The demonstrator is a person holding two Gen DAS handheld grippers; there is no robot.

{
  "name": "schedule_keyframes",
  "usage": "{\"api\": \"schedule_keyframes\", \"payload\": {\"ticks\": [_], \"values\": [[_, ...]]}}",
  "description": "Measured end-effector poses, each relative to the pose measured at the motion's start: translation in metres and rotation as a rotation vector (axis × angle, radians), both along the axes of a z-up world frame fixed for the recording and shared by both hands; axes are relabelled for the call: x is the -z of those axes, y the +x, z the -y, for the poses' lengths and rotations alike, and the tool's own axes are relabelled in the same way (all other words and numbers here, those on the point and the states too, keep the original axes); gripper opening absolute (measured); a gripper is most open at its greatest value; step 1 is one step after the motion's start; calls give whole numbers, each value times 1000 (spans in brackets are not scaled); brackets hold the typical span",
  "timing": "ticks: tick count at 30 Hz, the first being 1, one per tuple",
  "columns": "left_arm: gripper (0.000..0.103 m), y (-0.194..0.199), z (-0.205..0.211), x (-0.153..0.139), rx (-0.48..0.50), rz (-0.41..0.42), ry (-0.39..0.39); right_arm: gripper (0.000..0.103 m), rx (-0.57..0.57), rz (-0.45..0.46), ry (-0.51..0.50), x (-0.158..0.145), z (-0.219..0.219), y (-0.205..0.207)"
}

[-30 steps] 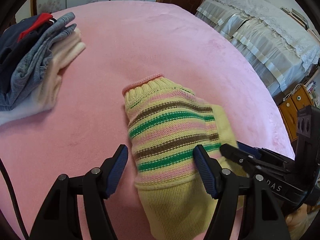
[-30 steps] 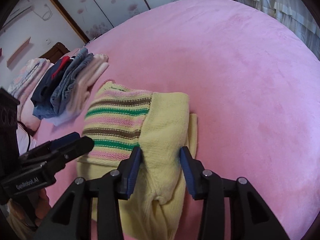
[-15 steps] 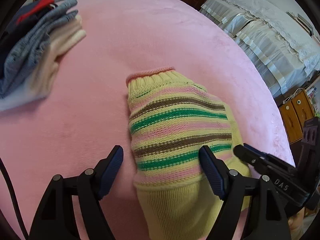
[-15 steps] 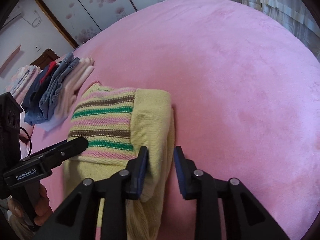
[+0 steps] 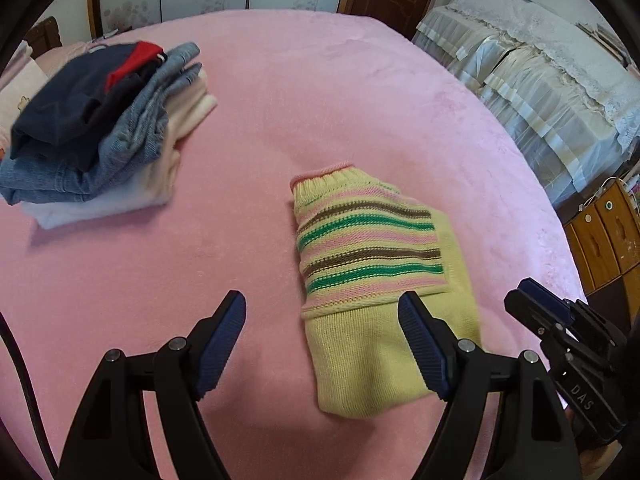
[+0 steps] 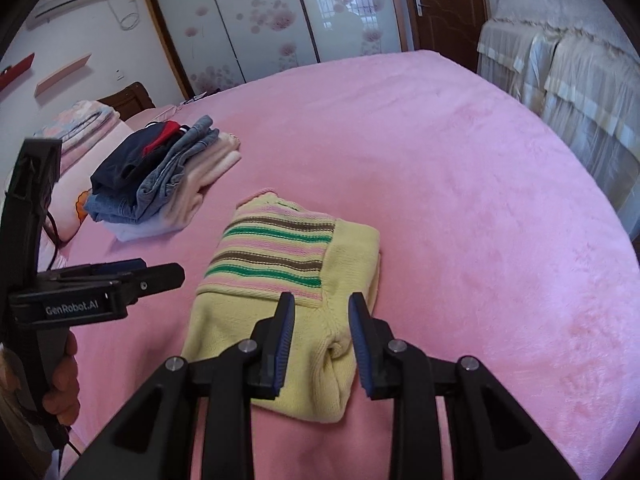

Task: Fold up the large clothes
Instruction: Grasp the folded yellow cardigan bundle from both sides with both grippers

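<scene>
Closest to me, the left gripper is spread wide, holding nothing, above the bed at the sweater's near-left edge. The right gripper hangs with its fingers parted and free of cloth, over the plain yellow end of the sweater. The sweater lies folded into a compact block on the pink bed, striped panel on top. Further off to the left sits a pile of folded clothes, well apart from the sweater.
</scene>
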State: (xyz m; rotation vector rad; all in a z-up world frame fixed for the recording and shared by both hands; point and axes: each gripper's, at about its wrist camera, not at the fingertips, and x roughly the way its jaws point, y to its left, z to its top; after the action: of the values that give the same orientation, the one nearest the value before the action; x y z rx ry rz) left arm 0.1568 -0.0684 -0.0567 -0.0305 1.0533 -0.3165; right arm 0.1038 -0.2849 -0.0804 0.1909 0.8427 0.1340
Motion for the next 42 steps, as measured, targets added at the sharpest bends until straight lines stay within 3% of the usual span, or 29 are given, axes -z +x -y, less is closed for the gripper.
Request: {"api": "schedule_keyframes", "payload": {"ticks": [2, 4, 6, 11, 15, 21, 28, 33, 42], "values": [[77, -8, -4, -12, -4, 46, -1, 32, -8, 10, -36, -6, -7, -4], [77, -13, -3, -21, -5, 63, 15, 47, -5, 32, -71, -13, -15, -6], [77, -16, -2, -28, 3, 62, 7, 56, -8, 55, -85, -20, -17, -10], [81, -29, 3, -45, 72, 70, 9, 65, -18, 95, -78, -41, -16, -18], [83, -34, 9, -49, 69, 81, 36, 84, -34, 83, -36, -50, -12, -19], [87, -25, 1, -37, 20, 41, 21, 84, -14, 41, -5, -46, -4, -14], [87, -9, -4, 7, 32, -25, 1, 84, 14, -44, 53, -11, 7, 0], [87, 7, -14, 48, 17, -129, -176, 84, 16, -151, 156, 28, 20, 18], [87, 25, -6, 95, 64, -244, -305, 84, -20, -260, 371, 81, 39, 43]]}}
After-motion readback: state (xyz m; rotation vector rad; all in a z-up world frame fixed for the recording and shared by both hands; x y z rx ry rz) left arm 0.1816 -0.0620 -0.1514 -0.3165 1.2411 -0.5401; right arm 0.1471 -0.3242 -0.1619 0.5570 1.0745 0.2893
